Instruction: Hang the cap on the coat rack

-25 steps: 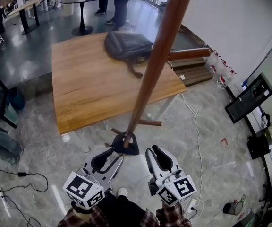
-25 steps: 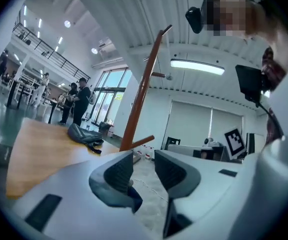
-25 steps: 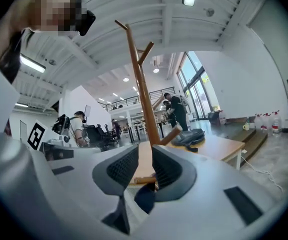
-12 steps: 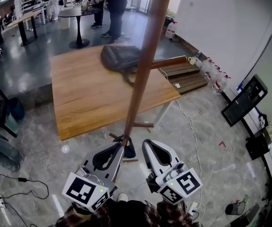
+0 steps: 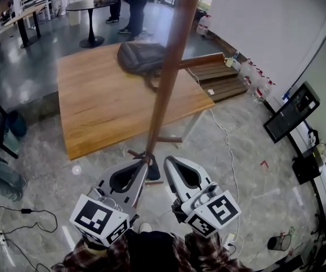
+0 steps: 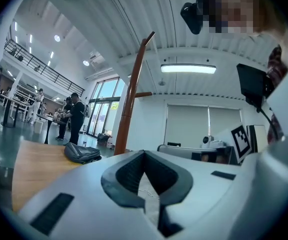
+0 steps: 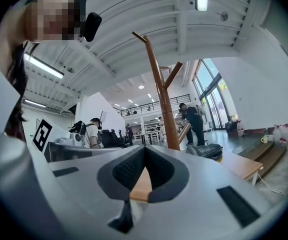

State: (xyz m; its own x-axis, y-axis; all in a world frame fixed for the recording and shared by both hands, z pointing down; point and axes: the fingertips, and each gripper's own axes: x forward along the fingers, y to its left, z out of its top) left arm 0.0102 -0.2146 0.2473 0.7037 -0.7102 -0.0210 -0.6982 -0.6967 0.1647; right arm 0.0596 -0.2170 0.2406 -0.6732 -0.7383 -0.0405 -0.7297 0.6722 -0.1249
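Our left tongs (image 5: pixel 145 162), at seven o'clock, have just gone from wide to shut on nothing, so the cap is not gripped; no view shows a cap. The brown wooden coat rack pole (image 5: pixel 166 78) climbs towards twelve. Our right tongs (image 5: pixel 166 161), at five, are pressed together, empty.

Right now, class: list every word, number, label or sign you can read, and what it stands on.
None can be read.
Cube on the left claw: black-and-white square pattern, no letters.
Cube on the right claw: the same.
Bottles: labels too small to read.
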